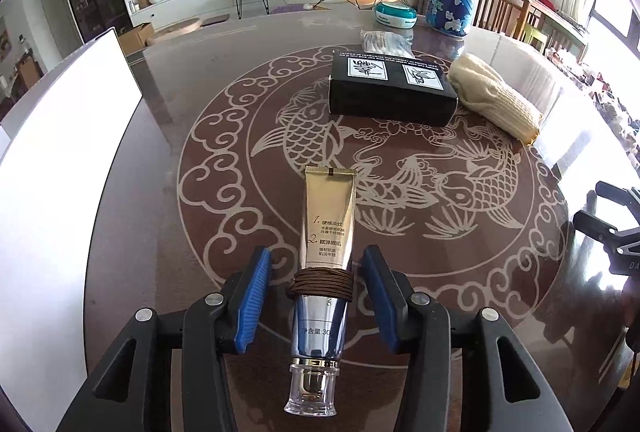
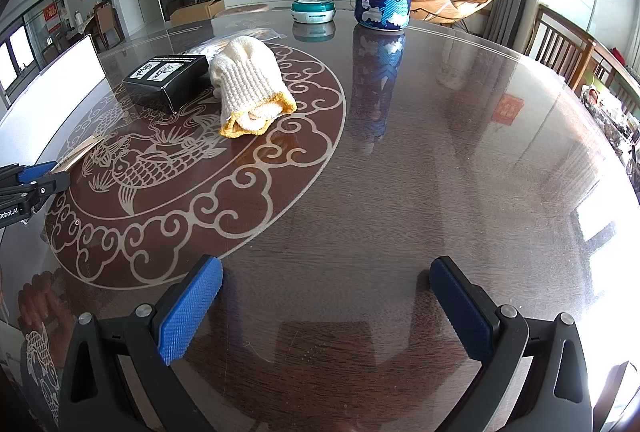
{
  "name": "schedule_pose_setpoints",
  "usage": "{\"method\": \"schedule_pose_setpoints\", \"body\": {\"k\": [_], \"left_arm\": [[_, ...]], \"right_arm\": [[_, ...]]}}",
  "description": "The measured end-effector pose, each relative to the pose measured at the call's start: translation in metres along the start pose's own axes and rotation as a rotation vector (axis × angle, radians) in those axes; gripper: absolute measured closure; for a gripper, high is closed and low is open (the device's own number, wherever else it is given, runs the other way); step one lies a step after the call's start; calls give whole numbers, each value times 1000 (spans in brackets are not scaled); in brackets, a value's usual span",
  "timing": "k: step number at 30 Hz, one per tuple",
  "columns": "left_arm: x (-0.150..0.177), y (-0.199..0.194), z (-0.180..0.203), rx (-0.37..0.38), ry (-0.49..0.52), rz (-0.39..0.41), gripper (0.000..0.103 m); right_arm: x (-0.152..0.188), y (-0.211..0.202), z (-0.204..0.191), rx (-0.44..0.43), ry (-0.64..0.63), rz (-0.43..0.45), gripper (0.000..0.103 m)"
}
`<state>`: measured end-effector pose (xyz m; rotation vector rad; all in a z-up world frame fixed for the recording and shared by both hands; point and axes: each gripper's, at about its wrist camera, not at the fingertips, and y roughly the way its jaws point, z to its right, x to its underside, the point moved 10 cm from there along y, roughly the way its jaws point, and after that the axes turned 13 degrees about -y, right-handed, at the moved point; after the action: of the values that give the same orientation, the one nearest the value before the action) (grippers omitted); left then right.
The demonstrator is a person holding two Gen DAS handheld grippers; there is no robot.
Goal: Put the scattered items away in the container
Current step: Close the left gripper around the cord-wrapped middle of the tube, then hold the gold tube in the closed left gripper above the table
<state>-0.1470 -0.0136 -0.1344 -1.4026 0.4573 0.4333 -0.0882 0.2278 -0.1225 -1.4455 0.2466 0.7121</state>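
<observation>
Round dark bench (image 1: 192, 80) with etched fish pattern, carrying a white container wall (image 1: 60, 172) at the left edge, a black box (image 1: 390, 94) and a cream knitted roll (image 1: 494, 98) touching it at the far side. Gold-and-silver tube (image 1: 326, 256) flat on the bench between the blue pads (image 1: 252, 304) of the left claw (image 1: 316, 302): long axis running away from the camera, clear cap nearest, crimped end toward the black box, brown cord around the middle. Left claw released, pads just beside the tube, contact not discernible; right claw (image 2: 326, 308) released wide above bare bench.

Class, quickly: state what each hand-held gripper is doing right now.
Left hand-held gripper: open, pads either side of the tube, not touching.
Right hand-held gripper: open, empty.
</observation>
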Motion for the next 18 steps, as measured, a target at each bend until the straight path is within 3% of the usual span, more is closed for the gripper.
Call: {"method": "schedule_pose_setpoints", "body": {"k": [18], "left_arm": [[3,-4,1,11,-5,78,53]], "right_arm": [[0,0,0,0,0,0,0]]}}
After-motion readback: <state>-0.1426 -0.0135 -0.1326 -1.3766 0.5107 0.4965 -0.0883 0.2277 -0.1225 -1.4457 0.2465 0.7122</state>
